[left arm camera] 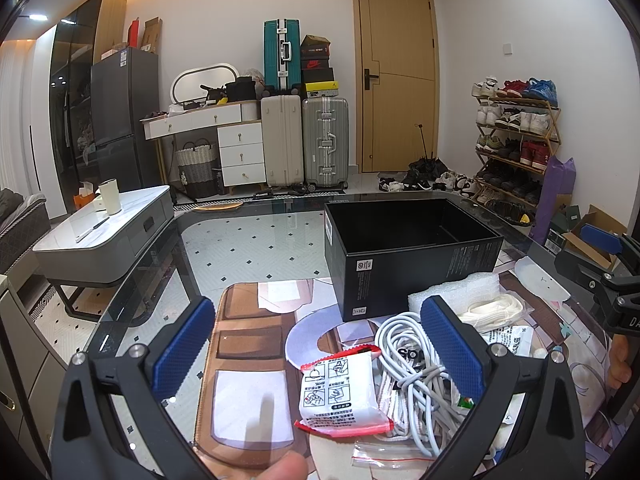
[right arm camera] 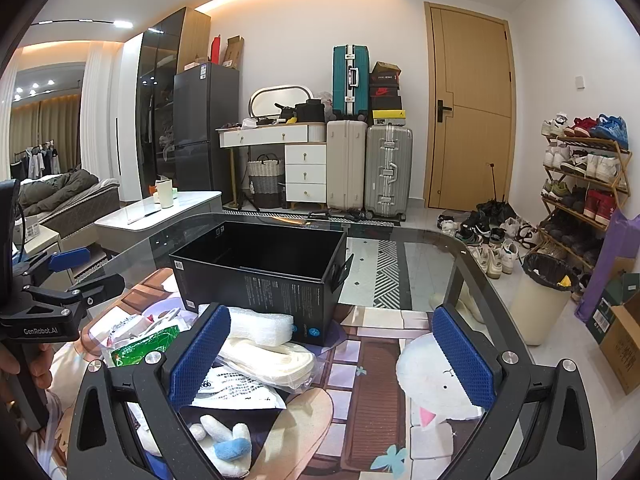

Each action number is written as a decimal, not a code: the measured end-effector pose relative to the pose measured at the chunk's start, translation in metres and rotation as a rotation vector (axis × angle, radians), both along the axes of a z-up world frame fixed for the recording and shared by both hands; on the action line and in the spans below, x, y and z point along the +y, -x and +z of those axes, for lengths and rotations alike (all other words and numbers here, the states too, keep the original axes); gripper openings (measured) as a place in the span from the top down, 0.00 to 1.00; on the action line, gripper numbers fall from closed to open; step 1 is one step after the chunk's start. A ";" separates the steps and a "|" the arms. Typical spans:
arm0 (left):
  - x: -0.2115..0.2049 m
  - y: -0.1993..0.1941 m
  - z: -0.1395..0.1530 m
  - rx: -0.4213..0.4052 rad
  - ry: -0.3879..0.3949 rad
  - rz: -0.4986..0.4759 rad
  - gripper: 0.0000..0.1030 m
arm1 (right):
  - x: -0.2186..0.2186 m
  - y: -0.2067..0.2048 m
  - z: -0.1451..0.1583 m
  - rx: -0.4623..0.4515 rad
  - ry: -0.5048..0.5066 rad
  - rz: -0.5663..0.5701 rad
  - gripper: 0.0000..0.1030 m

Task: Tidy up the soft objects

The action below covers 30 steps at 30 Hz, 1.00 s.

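Note:
An open black box (left arm camera: 404, 248) stands empty on the glass table; it also shows in the right wrist view (right arm camera: 268, 276). In front of it lies a pile of soft things: a white-and-red packet (left arm camera: 340, 394), a coiled white cable (left arm camera: 408, 360), white foam (left arm camera: 456, 290), bagged cream laces (right arm camera: 272, 356), a printed bag (right arm camera: 236, 392), a green packet (right arm camera: 140, 346) and a white-and-blue plush (right arm camera: 224, 442). My left gripper (left arm camera: 316, 344) is open above the packet and cable. My right gripper (right arm camera: 332, 356) is open above the laces, empty.
A printed cartoon mat (right arm camera: 376, 380) lies under the glass table top (left arm camera: 256, 240). A grey coffee table (left arm camera: 104, 232) stands to the left. Suitcases (left arm camera: 304, 140), a door and a shoe rack (right arm camera: 584, 184) are behind. A bin (right arm camera: 540, 300) stands right of the table.

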<state>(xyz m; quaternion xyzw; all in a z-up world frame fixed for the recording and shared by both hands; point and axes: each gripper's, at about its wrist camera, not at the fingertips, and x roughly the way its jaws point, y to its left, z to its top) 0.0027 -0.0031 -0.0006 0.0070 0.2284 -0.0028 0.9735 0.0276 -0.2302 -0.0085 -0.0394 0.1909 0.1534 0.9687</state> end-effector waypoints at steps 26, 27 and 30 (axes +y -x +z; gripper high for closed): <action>0.028 -0.003 -0.012 0.155 0.003 -0.011 0.00 | 0.020 0.012 0.002 0.051 0.016 0.173 0.00; 0.029 -0.004 -0.013 0.165 0.008 -0.010 0.00 | 0.023 0.012 0.003 0.060 0.017 0.186 0.00; 0.031 -0.006 -0.016 0.184 0.004 -0.012 0.00 | 0.031 0.011 0.004 0.079 0.024 0.219 0.00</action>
